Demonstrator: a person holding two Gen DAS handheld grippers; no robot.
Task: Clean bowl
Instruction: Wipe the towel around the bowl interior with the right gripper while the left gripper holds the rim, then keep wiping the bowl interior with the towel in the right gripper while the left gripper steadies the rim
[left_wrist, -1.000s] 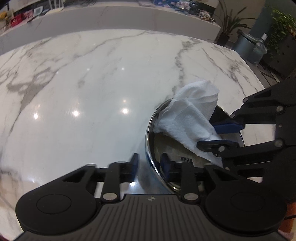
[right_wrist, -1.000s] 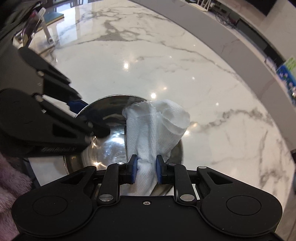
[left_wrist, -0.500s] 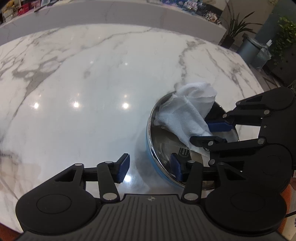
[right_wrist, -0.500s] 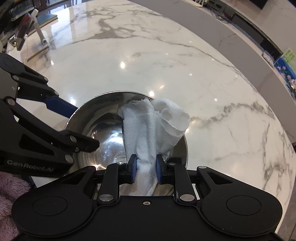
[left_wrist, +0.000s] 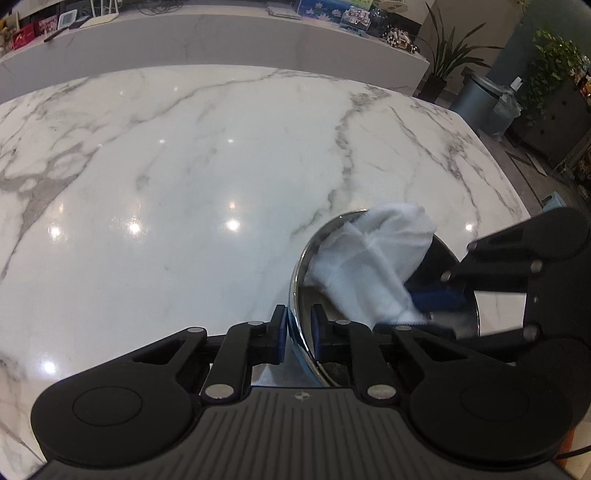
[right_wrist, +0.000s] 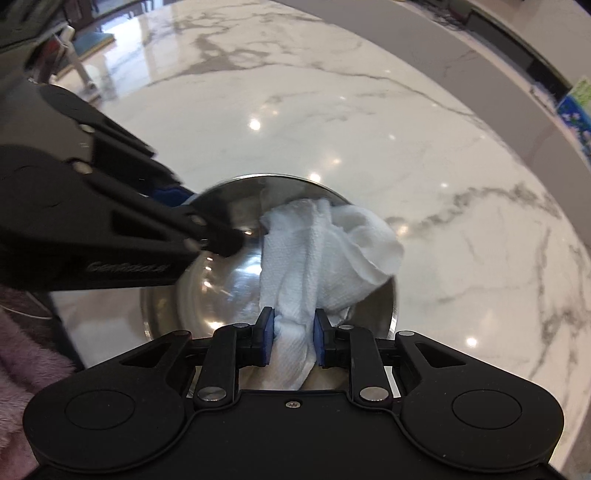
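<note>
Left claw (left_wrist: 298, 334) now clamped on steel bowl (left_wrist: 295, 291) rim; crumpled paper towel (right_wrist: 317, 254) inside.

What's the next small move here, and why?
Probably sweep the right gripper so the paper towel rubs around the inside wall of the bowl. The left gripper is clamped on the bowl's rim, one pad outside and one inside, so the bowl looks steadied. The right jaws are easing open slightly with the towel between them, so firm up first.

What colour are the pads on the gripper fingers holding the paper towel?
Blue, on black fingers. The right wrist view shows the pads best, pressed on the white paper towel.
</note>
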